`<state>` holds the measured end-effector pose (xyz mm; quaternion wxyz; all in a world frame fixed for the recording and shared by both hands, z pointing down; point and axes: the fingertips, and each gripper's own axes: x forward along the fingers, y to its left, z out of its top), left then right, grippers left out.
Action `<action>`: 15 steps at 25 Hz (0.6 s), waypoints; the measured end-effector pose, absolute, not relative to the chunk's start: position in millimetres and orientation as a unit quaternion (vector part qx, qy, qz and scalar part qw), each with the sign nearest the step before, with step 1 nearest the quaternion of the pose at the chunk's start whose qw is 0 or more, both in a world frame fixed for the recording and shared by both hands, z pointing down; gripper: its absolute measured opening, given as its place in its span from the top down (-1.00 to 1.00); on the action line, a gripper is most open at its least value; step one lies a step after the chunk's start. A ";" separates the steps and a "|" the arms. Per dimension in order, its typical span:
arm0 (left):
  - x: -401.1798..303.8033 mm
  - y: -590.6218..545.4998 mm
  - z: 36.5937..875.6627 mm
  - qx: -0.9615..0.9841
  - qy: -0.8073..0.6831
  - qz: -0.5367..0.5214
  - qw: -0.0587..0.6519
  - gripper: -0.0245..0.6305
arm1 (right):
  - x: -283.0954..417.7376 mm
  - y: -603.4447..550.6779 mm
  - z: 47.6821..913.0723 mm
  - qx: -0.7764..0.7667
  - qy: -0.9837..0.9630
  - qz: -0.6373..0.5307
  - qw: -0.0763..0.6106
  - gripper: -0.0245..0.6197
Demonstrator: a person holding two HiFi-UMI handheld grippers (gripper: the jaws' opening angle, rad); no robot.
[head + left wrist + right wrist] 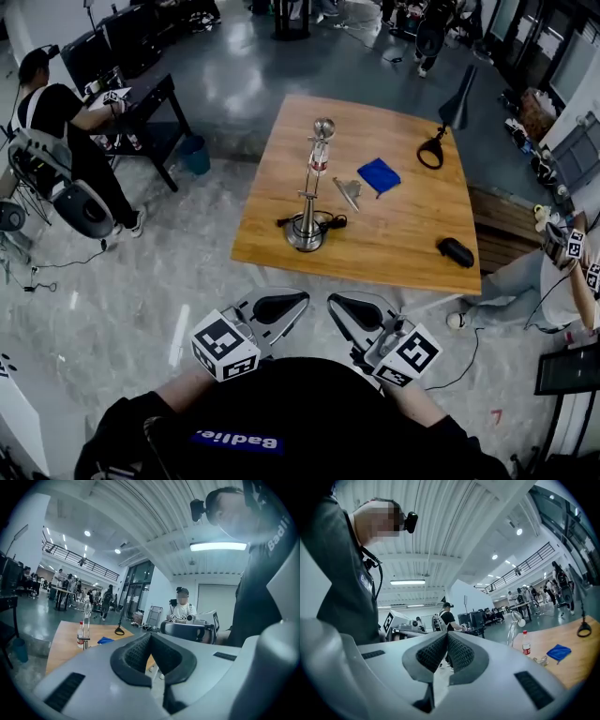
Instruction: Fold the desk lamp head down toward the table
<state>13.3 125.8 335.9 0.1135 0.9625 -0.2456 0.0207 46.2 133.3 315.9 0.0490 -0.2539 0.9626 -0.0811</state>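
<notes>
The slim chrome desk lamp [312, 192], round-based, stands upright at frame centre near the square wooden table's [403, 234] lower-left edge. Below it, over glossy grey floor [141, 309], the left gripper [279, 307] and right gripper [362, 310] are both closed and empty.

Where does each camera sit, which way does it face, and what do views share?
Head view: on the person's head, looking steeply down at the square wooden table and silver desk lamp; black-clad torso, left hand-held gripper and right hand-held gripper show.
Left gripper view: on the left hand-held gripper, level, past shut jaws toward the table; torso at right.
Right gripper view: on the right hand-held gripper, likewise; torso at left.
Shared by all: table and lamp.
</notes>
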 end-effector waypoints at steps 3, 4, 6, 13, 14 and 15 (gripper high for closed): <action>18.8 116.2 340.5 0.959 -0.263 0.025 0.103 0.90 | 56.1 124.8 318.5 -0.244 0.966 -0.075 0.051 0.90; 21.0 112.4 341.5 0.957 -0.269 0.025 0.101 0.90 | 59.5 121.3 318.6 -0.240 0.967 -0.073 0.051 0.90; 25.7 103.8 343.0 0.954 -0.280 0.026 0.101 0.90 | 66.6 113.3 318.0 -0.233 0.968 -0.073 0.049 0.90; 13.8 52.7 356.5 0.955 -0.276 0.030 0.101 0.90 | 52.1 59.9 321.2 -0.241 0.965 -0.091 0.045 0.90; 9.0 41.7 359.6 0.957 -0.271 0.031 0.102 0.90 | 45.7 49.1 321.7 -0.246 0.964 -0.092 0.043 0.90; 4.2 31.0 362.4 0.958 -0.265 0.032 0.103 0.90 | 39.4 38.5 321.7 -0.252 0.962 -0.093 0.042 0.90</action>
